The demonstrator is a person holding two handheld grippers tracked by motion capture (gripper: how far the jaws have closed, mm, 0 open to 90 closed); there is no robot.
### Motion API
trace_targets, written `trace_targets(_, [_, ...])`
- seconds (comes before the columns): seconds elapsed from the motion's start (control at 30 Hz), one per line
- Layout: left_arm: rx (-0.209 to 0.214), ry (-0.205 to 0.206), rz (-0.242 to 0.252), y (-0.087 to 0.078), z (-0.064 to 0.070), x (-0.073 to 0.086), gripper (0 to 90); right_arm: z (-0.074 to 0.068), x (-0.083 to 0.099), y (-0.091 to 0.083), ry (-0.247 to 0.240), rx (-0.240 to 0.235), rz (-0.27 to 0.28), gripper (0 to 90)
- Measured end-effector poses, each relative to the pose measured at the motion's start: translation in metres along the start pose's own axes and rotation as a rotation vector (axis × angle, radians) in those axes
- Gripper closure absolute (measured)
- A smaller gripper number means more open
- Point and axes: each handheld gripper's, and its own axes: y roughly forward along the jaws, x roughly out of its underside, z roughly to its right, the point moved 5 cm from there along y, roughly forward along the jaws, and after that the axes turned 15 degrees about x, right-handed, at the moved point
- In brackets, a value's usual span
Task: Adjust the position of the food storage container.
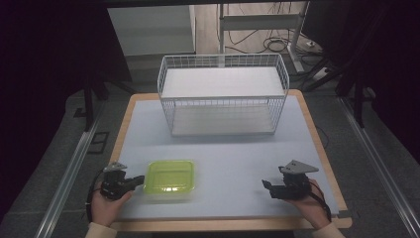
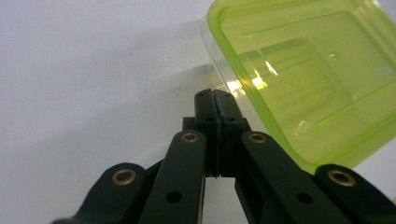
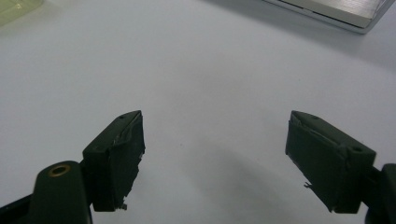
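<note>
Here, at the near left of the pale grey table top (image 1: pixel 223 153), a shallow, square container of translucent lime-green plastic (image 1: pixel 170 176) lay flat, its rounded corners and raised rim plain in the high view. The left gripper (image 1: pixel 140 179) sat just beside the container's left edge, held low in the person's left hand (image 1: pixel 106 206), with its black jaws pointing toward the green plastic. In the left gripper view the two jaws of the left gripper (image 2: pixel 215 100) were pressed together with no gap between their tips, and those tips met the clear lower wall of the container (image 2: pixel 308 79) at its near corner. Whether a thin lip of plastic was pinched between them could not be told from that angle; it looked more like a closed claw resting against the wall than a grip on it.

The right gripper (image 1: pixel 268 187) lay well apart from the container, at the near right of the table, in the person's right hand (image 1: pixel 312 208), a grey three-cornered plate on its top. In the right gripper view its jaws stood wide apart, the right gripper (image 3: pixel 215 140) holding nothing, with bare table between the two pads.

Farther back, in the middle of the table, stood a white wire basket (image 1: pixel 223 96), rectangular and open at the top, with a pale flat floor. A corner of its base (image 3: pixel 336 11) showed at the upper right of the right gripper view, and a faint edge of the green container (image 3: pixel 16 9) at the upper left.
</note>
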Motion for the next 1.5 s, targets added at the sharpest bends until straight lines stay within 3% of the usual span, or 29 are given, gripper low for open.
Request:
trace_targets(1.13, [0.019,0.020,-0.093,0.035,0.009,-0.010,90.0,0.000,-0.001,-0.001,-0.003,0.007,0.002,19.7])
trace_targets(1.5, [0.058,0.019,-0.112,0.047,0.018,-0.015,89.9,0.002,-0.001,-0.001,0.001,0.015,0.004,19.7])
